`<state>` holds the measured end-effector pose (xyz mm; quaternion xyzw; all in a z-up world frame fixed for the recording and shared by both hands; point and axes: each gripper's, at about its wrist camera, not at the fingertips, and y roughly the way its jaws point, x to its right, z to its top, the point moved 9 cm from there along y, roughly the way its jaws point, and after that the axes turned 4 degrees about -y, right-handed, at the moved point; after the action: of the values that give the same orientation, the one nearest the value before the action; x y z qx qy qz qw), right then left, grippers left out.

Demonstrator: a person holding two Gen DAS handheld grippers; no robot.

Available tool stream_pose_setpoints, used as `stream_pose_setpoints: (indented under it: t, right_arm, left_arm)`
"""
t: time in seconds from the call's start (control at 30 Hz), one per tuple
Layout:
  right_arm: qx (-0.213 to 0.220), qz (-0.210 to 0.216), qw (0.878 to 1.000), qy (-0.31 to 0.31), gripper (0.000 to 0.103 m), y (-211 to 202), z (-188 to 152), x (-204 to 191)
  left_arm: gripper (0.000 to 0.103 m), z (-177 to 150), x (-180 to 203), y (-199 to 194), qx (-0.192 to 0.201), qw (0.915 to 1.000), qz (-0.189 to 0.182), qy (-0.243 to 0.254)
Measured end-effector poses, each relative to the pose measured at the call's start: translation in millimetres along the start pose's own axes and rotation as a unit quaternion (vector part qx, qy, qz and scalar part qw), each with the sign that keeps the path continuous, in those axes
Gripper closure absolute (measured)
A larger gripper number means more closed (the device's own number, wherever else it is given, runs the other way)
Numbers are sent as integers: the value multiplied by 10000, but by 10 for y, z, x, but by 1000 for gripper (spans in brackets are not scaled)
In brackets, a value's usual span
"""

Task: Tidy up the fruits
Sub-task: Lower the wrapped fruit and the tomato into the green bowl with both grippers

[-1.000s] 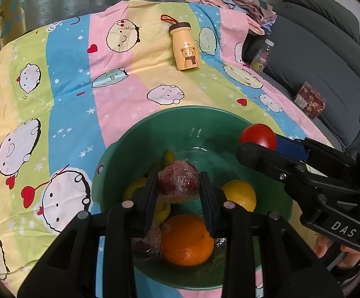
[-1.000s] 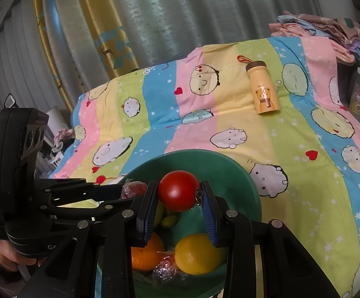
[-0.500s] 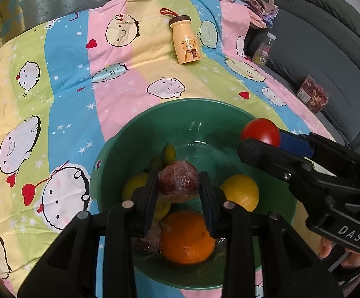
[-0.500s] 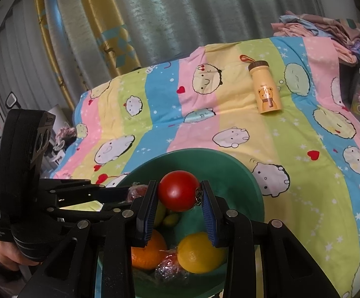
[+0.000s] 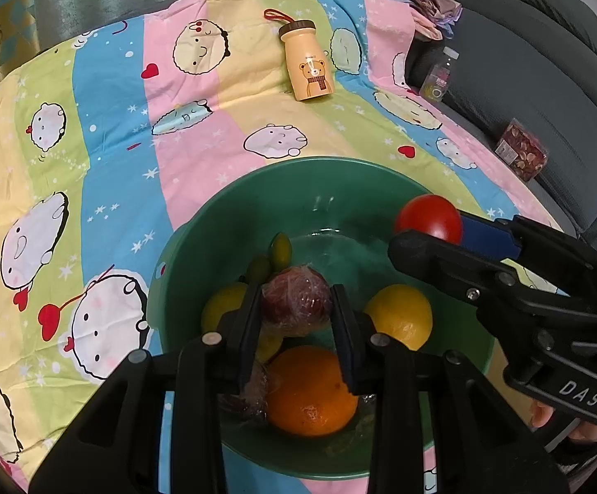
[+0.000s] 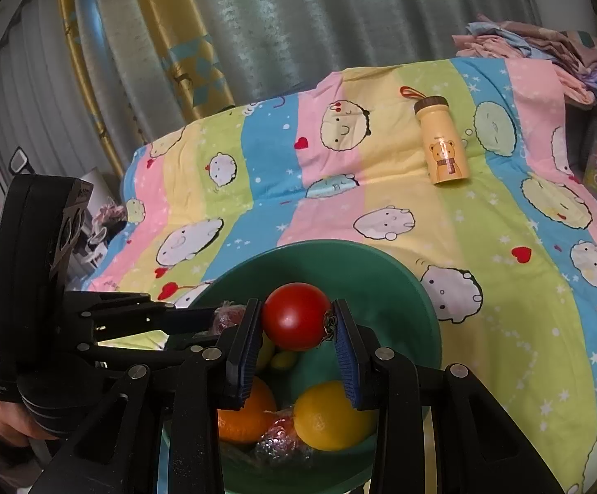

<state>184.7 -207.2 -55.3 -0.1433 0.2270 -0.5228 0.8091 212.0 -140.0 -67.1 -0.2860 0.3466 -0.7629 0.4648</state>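
Observation:
A green bowl (image 5: 224, 214) (image 6: 381, 263) sits on the cartoon bedsheet. My left gripper (image 5: 296, 308) is shut on a plastic-wrapped dark red fruit (image 5: 296, 302) and holds it above the bowl. My right gripper (image 6: 296, 321) is shut on a red tomato (image 6: 296, 316), also above the bowl; the tomato shows in the left wrist view (image 5: 429, 218) too. In the bowl lie an orange (image 5: 311, 395) (image 6: 245, 415), a yellow citrus (image 5: 399, 315) (image 6: 331, 415), another yellow fruit (image 5: 220, 308), small green fruits (image 5: 280, 247) and a wrapped fruit (image 6: 282, 436).
A yellow bear bottle (image 5: 308, 66) (image 6: 440, 140) lies on the sheet beyond the bowl. A grey sofa (image 5: 525, 61) on the right holds a clear bottle (image 5: 438, 74) and a red packet (image 5: 521, 154). Folded clothes (image 6: 537, 49) lie at the back right. Curtains hang behind.
Both grippers, each still holding its fruit, have shifted slightly over the bowl. The bowl's contents have not moved.

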Motion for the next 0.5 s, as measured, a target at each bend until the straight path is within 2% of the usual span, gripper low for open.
stream_pose_setpoints:
  t: [0.5]
  right_arm:
    - [-87, -8, 10000, -44, 67, 24, -14, -35]
  left_arm:
    - [71, -6, 5, 20, -86, 10000, 18, 9]
